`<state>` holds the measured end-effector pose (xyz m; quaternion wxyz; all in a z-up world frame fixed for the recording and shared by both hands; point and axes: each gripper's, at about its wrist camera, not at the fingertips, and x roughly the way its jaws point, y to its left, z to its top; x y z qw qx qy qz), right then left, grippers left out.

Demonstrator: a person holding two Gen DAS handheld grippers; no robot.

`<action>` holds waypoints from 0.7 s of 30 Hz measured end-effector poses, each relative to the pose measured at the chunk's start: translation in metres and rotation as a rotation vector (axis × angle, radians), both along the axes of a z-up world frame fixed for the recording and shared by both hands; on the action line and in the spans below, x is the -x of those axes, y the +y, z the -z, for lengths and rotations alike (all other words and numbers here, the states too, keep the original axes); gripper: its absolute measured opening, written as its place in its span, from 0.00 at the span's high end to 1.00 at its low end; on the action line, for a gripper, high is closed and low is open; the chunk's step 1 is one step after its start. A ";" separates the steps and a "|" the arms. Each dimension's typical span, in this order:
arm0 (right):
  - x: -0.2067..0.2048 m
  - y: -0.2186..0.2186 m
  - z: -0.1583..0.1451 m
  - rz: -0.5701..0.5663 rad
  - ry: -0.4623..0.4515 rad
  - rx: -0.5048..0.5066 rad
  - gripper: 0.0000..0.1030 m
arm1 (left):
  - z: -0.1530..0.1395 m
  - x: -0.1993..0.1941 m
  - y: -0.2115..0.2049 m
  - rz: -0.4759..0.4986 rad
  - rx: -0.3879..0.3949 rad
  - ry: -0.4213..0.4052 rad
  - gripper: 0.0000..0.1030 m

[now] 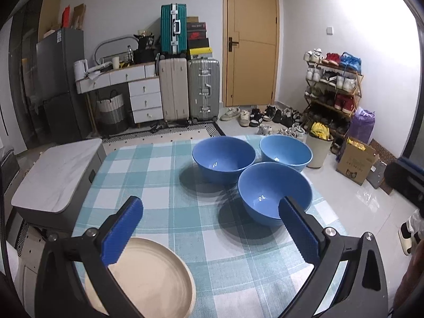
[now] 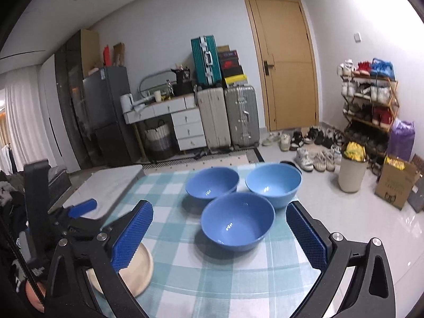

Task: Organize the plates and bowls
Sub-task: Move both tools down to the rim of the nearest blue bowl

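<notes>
From the left wrist we see the checked tablecloth [image 1: 164,185] with open cloth on its left half, three blue bowls [image 1: 274,189] bunched near the far right edge and a cream plate [image 1: 153,278] at the near left edge; our left gripper [image 1: 210,228] stands wide, holding nothing, one pad above the plate, the other in front of the nearest bowl. From the right wrist, our right gripper [image 2: 220,235] gapes wide and empty, framing the nearest bowl [image 2: 237,221], with bare cloth below.

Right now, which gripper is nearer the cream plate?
Left. The left gripper hovers open right over the cream plate; the right gripper is open beside it, aimed at the nearest blue bowl.
</notes>
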<state>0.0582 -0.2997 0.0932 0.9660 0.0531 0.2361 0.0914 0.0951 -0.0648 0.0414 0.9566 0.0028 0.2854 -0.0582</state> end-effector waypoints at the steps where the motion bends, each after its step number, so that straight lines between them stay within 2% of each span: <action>1: -0.008 0.000 0.010 -0.001 0.014 0.003 0.01 | 0.005 -0.006 -0.002 -0.001 0.003 0.019 0.00; 6: -0.044 -0.004 0.045 0.001 0.076 0.030 0.01 | 0.032 -0.034 -0.017 0.006 -0.020 0.106 0.00; 12: -0.089 -0.024 0.072 0.024 0.146 0.028 0.01 | 0.056 -0.075 -0.034 0.011 -0.049 0.224 0.00; 19: -0.160 -0.057 0.076 0.051 0.262 0.077 0.01 | 0.075 -0.124 -0.051 0.027 -0.048 0.346 0.00; 21: -0.177 -0.063 0.078 0.044 0.294 0.080 0.01 | 0.084 -0.138 -0.055 0.033 -0.022 0.391 0.00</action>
